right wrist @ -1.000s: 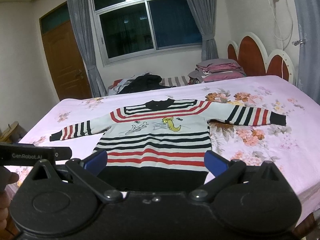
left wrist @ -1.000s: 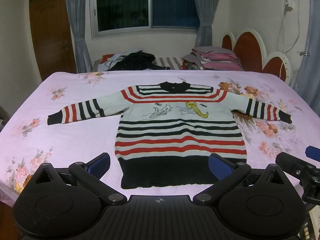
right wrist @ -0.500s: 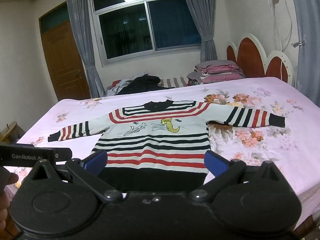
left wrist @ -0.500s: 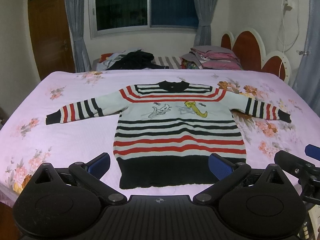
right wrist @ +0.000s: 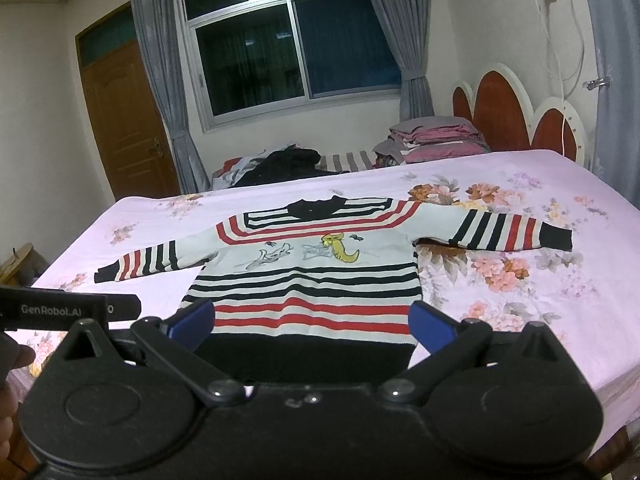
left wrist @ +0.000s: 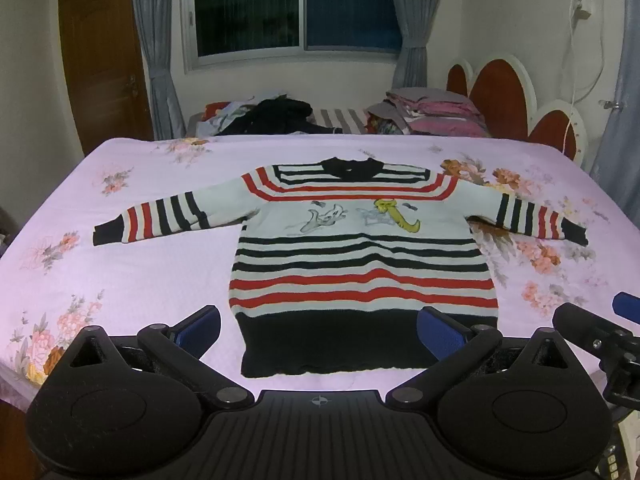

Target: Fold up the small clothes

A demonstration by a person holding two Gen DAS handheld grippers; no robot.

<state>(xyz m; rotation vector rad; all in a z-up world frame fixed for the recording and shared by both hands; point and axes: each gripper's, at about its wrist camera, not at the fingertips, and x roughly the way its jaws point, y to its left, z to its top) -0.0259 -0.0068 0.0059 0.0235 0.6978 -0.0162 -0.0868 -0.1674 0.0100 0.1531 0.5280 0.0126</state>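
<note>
A small striped sweater [left wrist: 360,264] [right wrist: 304,280], white with red and black bands, a black hem and cartoon figures on the chest, lies flat on the pink floral bed [left wrist: 120,280] with both sleeves spread sideways. My left gripper [left wrist: 320,330] hovers open above the near edge of the bed, its blue pads either side of the black hem. My right gripper [right wrist: 310,320] is open too, held just short of the hem. Nothing is between the fingers of either one. The right gripper's finger [left wrist: 592,330] shows at the right edge of the left wrist view.
A heap of loose clothes [left wrist: 264,118] and a stack of folded bedding [left wrist: 432,114] lie beyond the far side of the bed. A red and white headboard [left wrist: 504,100] stands at the right, a wooden door [left wrist: 104,68] at the left. A person's hand [right wrist: 12,380] holds the other tool.
Both cameras have drifted slightly; the sweater sits a little lower and nearer in both views. The sweater itself has not moved and both grippers stay open.
</note>
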